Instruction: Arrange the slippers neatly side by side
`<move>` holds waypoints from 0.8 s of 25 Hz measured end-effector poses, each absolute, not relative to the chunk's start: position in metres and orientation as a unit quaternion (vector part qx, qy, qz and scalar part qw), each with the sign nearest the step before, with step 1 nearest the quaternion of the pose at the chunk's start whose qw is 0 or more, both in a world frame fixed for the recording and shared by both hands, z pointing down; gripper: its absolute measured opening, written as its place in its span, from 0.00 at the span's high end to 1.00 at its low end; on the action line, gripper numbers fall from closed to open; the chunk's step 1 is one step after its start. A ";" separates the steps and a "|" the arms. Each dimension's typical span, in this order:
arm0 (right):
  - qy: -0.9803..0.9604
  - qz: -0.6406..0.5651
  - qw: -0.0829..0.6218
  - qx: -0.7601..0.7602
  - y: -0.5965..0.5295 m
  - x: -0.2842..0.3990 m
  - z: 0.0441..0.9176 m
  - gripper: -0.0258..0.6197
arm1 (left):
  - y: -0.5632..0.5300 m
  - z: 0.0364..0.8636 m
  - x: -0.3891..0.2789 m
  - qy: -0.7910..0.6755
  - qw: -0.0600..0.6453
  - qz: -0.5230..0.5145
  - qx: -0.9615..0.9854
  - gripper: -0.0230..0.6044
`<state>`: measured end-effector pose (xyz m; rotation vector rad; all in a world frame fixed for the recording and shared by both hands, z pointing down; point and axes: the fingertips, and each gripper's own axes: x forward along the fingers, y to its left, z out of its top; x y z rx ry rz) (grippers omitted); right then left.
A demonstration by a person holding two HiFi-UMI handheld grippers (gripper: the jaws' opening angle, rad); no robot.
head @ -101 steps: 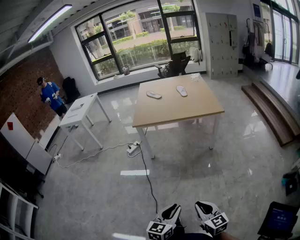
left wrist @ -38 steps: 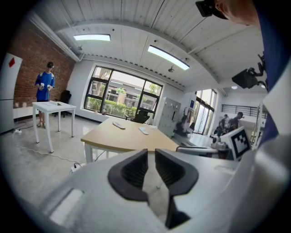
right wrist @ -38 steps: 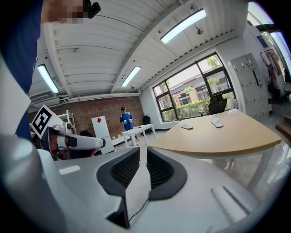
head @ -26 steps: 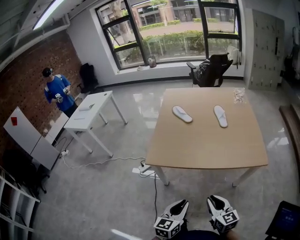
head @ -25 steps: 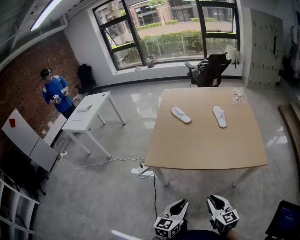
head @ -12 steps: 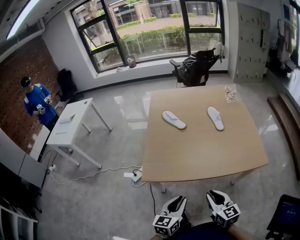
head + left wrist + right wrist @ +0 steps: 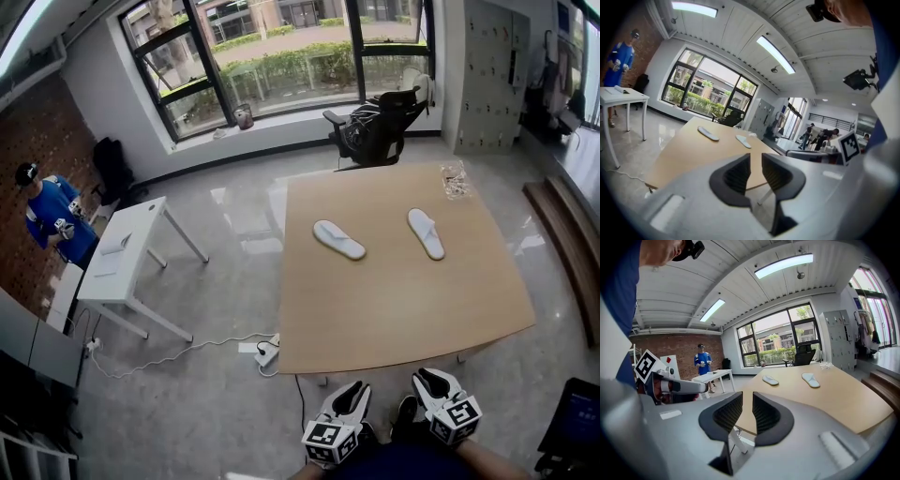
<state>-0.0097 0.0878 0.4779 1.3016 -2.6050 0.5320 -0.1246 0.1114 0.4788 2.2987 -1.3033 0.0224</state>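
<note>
Left gripper short of the counter, jaws opening, narrow gap, nothing between. Right gripper jaws slightly apart, empty. Both slippers on the far half, well apart: left slipper skewed, right slipper straighter. Step closer first, then turn the skewed one parallel, toes level

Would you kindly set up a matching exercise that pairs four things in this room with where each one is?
Things: 1 slippers; 2 office chair; 3 white side table; 4 person in blue.
Places: A by the brick wall; B on the wooden table, apart; C on the floor left of the wooden table; D beyond the wooden table's far edge, by the window.
Pairs: 1-B, 2-D, 3-C, 4-A.
</note>
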 end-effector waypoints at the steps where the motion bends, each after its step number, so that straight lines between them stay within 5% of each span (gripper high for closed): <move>1: -0.873 0.184 0.088 0.442 0.083 -0.010 0.478 0.85 | 0.108 0.479 -0.126 -0.477 0.248 0.013 0.843 0.84; 20: -0.894 0.184 0.052 0.406 -0.070 0.002 0.481 0.85 | -0.028 0.484 -0.106 -0.506 0.235 0.040 0.829 0.83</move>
